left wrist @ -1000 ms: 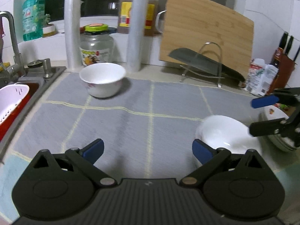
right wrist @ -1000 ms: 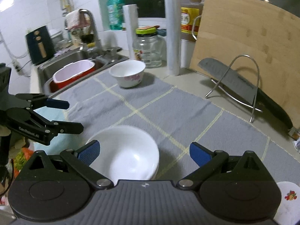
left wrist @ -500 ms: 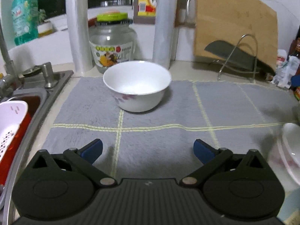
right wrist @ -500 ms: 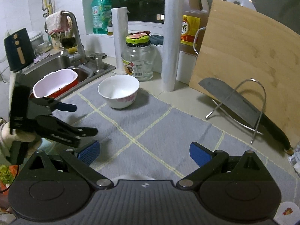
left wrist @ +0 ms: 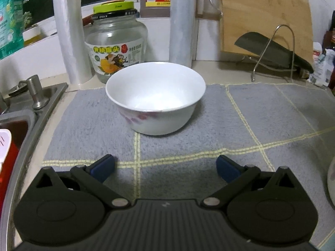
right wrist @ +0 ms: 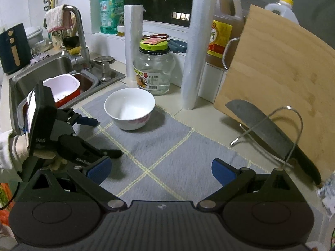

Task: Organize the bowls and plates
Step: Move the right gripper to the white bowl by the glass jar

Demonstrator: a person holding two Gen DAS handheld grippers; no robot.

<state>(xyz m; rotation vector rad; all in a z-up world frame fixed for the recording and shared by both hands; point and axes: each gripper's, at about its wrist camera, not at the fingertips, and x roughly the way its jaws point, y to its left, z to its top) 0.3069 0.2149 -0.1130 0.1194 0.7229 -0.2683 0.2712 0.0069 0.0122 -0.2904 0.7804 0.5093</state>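
Note:
A white bowl (left wrist: 156, 102) with a pink flower pattern stands upright on the grey checked mat (left wrist: 230, 129), just beyond my left gripper (left wrist: 165, 165). That gripper's jaws are opening wide, with only mat between them. In the right wrist view the same bowl (right wrist: 129, 108) sits at the mat's far left, and the left gripper (right wrist: 105, 138), held by a gloved hand, points at it from the near left. My right gripper (right wrist: 160, 168) is open over bare mat (right wrist: 167, 146). The rim of another white dish (left wrist: 331, 179) shows at the right edge.
A sink (right wrist: 52, 67) holding a red basin with a white colander (right wrist: 62, 85) lies to the left. A glass jar (right wrist: 155, 71) and two wrapped rolls (right wrist: 194, 50) stand behind the bowl. A cutting board (right wrist: 278, 79) and a knife (right wrist: 270, 133) on a wire rack are to the right.
My left gripper has swung left and come close to the flowered bowl, its jaws a little wider. The stack of white bowls has slid out of both views as my right gripper drew back.

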